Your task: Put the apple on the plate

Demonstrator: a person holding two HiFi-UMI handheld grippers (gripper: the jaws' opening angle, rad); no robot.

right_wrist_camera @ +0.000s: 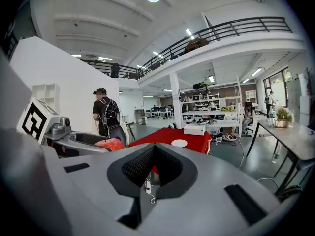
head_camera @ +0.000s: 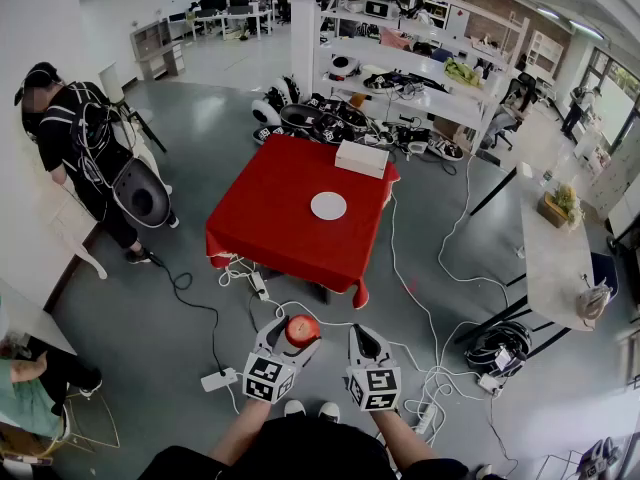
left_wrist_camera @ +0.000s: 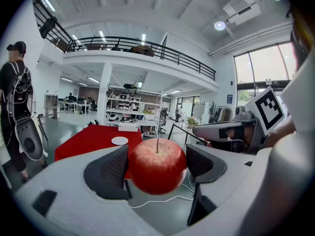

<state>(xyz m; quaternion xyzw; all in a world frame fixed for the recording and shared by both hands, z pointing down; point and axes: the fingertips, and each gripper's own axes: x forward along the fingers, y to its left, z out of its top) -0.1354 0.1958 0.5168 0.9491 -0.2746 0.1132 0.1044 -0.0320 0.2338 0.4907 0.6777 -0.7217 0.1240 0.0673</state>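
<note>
**Apple in my left tool, plate far away**

I have the apple [left_wrist_camera: 157,166]. It sits between the two jaws of my left gripper [head_camera: 292,336]. The jaws stand wide, and the dark pads [left_wrist_camera: 112,173] press on it from both sides. The apple is up in the air, with its stem pointing up and nothing under it but the floor. So the pick-up part looks done.

My right gripper [head_camera: 363,336] has nothing in it. Its jaws are closed, tip to tip. It hangs just beside the left one, near my body.

The plate [head_camera: 328,205] is white and round, and nothing is on it. It lies on the red table [head_camera: 262,218], a little toward the far side, near a white box [head_camera: 361,158]. The table is well away from me. Between us is grey floor with white and black cables [head_camera: 420,308] lying across it.

What is left, I think, is most of the job. I need to walk up to the table, hold the apple over the plate, bring it down, and open the jaws. I should step with care over the cables. A person with a backpack [head_camera: 78,138] stands off to my left, not in my way.
</note>
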